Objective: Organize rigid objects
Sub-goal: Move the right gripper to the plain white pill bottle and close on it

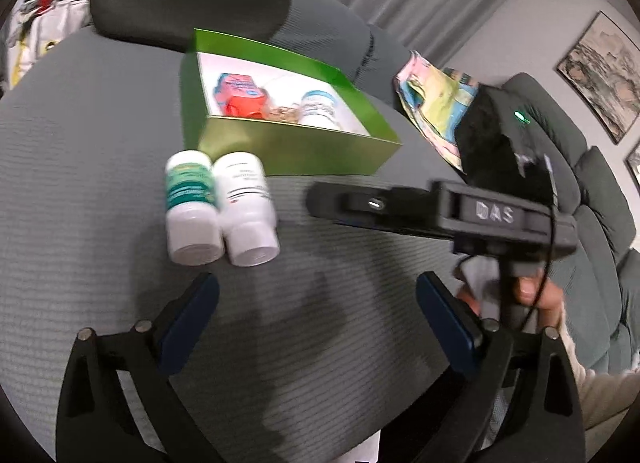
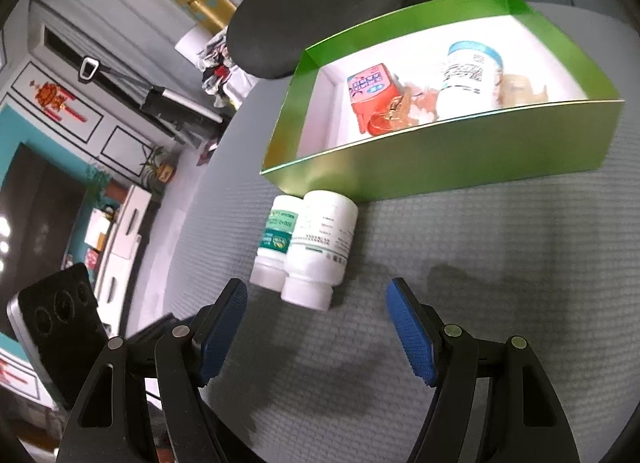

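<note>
The left gripper (image 1: 318, 313) stood with its blue-padded jaws wide apart and nothing between them, tilted down over a grey ribbed cushion (image 1: 100, 167). The right gripper (image 2: 316, 327) was likewise spread, less widely, its blue pads clasping nothing; only the grey surface showed in its gap. Just ahead of both lay two white bottles on their sides, touching along their length, caps toward the grippers: a green-labelled bottle (image 1: 190, 209) and a plain white bottle (image 1: 248, 209). From the right wrist view the same pair appeared with the green-labelled one (image 2: 276, 243) on the left and the white one (image 2: 320, 251) on the right, its cap lying just beyond the fingertips and between them, apart from both pads. Directly behind the bottles, close to their bases, sat an open green box (image 2: 440, 159) with a white inside. In it rested a red carton (image 2: 370, 93), a white jar with a blue band (image 2: 470, 79) standing beside it, and some small tan and orange pieces too blurred to tell. Beyond the box lay a dark oval cushion (image 2: 320, 7). In the left wrist view the right gripper's black body (image 1: 460, 211) crossed the frame from the right, a hand (image 1: 536, 295) around its handle, with a colourful printed bag (image 1: 436, 103) behind it.
</note>
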`<action>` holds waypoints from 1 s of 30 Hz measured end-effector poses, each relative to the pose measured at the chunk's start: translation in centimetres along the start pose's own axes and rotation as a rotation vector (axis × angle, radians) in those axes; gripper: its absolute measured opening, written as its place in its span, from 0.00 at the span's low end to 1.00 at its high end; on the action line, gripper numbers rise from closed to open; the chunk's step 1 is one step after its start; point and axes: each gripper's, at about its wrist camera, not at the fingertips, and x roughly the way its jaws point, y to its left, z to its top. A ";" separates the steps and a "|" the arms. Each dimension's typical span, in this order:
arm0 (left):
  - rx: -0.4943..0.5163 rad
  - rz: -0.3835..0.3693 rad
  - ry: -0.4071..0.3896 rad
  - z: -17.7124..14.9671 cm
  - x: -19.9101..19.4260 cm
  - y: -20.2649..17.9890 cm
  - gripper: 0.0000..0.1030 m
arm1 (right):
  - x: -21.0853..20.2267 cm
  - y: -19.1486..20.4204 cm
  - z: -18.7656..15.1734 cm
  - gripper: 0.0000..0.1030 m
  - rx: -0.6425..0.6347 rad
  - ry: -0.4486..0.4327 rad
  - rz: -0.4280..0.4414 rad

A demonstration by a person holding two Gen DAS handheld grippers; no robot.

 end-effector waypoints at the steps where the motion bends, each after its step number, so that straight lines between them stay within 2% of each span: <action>1: 0.000 -0.003 0.006 0.1 0.2 -0.1 0.91 | 0.3 -0.1 0.3 0.71 0.005 0.007 0.012; 6: -0.017 0.013 0.052 0.5 1.9 0.1 0.80 | 1.9 -0.5 1.5 0.71 0.008 0.042 0.040; 18: -0.045 0.062 0.080 1.2 4.4 1.0 0.75 | 5.4 -0.6 3.3 0.71 0.020 0.125 0.051; 20: -0.059 0.069 0.089 1.2 4.7 1.3 0.70 | 6.0 -0.6 3.3 0.71 0.016 0.141 0.042; 22: -0.070 0.091 0.100 1.6 5.5 1.6 0.61 | 6.6 -0.6 3.5 0.68 0.013 0.155 0.046; 23: -0.077 0.105 0.110 1.7 5.9 1.8 0.60 | 6.9 -0.7 3.6 0.64 0.017 0.162 0.049; 25: -0.086 0.126 0.126 1.8 6.3 2.1 0.50 | 7.2 -0.9 3.7 0.57 0.018 0.175 0.046; 27: -0.087 0.136 0.135 1.9 6.7 2.3 0.48 | 7.5 -1.0 3.6 0.50 0.021 0.182 0.040; 30: -0.087 0.143 0.141 2.3 7.3 2.2 0.45 | 7.2 -1.3 3.5 0.49 0.027 0.169 0.053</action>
